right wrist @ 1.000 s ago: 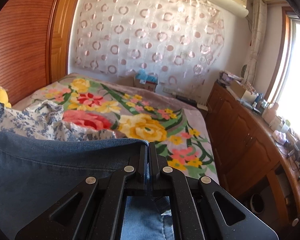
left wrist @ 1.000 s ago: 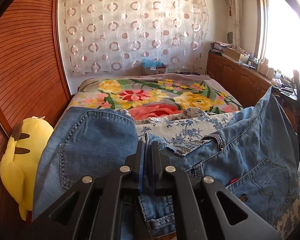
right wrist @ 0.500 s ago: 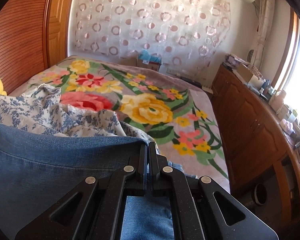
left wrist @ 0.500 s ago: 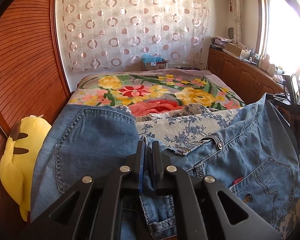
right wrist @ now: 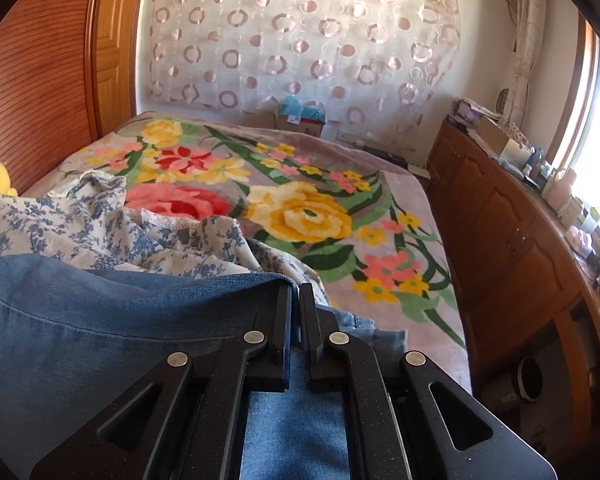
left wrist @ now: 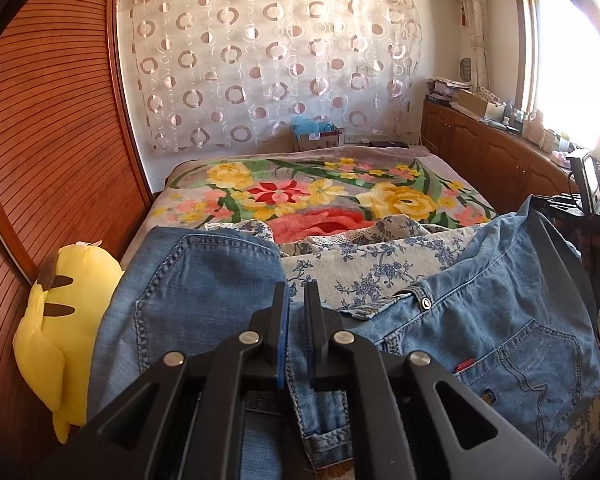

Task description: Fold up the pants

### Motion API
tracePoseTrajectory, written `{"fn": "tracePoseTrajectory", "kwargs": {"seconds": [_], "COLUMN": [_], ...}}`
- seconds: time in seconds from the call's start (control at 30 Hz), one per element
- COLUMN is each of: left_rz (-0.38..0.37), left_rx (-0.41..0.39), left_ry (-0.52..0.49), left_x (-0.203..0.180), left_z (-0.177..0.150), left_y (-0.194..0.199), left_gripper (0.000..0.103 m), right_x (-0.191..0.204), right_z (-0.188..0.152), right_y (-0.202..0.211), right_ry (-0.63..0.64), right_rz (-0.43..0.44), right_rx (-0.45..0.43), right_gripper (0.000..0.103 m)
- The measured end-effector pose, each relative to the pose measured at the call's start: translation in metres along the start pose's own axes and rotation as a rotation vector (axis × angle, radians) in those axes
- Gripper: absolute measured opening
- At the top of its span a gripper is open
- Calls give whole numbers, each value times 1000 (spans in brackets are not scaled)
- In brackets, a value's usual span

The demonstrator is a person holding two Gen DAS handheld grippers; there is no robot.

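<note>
Right claw (right wrist: 295, 304) lowered | both claws clamp jeans (left wrist: 204, 280) | floral cloth (left wrist: 360, 268) beyond

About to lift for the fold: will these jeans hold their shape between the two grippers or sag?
Likely sag: the jeans already drape in soft curves between the left gripper and right gripper. The fabric looks thin, so probably light. Both clamp edges; the stitched seams should resist slipping.
</note>
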State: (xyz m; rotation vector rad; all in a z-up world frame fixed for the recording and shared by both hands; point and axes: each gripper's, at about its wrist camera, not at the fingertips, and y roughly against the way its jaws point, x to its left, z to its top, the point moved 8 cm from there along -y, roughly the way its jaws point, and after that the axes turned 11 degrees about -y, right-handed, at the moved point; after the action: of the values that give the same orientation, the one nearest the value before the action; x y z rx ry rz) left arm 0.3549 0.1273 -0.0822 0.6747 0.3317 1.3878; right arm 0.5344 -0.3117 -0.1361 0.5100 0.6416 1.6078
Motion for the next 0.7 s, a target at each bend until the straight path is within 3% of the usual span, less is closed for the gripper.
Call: {"fn": "tracePoseTrajectory", "kwargs": {"seconds": [0.07,0.17,0.4,0.5,0.6,0.67,0.7], "left_rz": [-12,-17,-75,-101,-132,-142,-148], "left_rx": [-1,5,-3,3,5,-3,-9], "left_ry": [0,-2,-16,-22,-34,-42,-45], "left_x": [-5,-10,-31,-40,-53,-61,-64], "left_z": [0,1,3,4,5,6,7], "left_y": [1,-1,-2,-4,-5,-5,-5], "left_gripper": [4,7,33,37,52,67,67], "right_x": [0,4,4,1,-6,-12,-18], "right_z": [-1,-5,-27,-37,-42,-48,-52], "right_y": [5,16,48,61,72,80,85], "right_ry": [-11,-11,-13,-25,-45,-68,-80], "right_rz": [11,28,54,66,69,72,69], "right_rx": [5,5,1,1,0,-2,-3], "right_gripper": [21,27,31,33,36,38,38]}}
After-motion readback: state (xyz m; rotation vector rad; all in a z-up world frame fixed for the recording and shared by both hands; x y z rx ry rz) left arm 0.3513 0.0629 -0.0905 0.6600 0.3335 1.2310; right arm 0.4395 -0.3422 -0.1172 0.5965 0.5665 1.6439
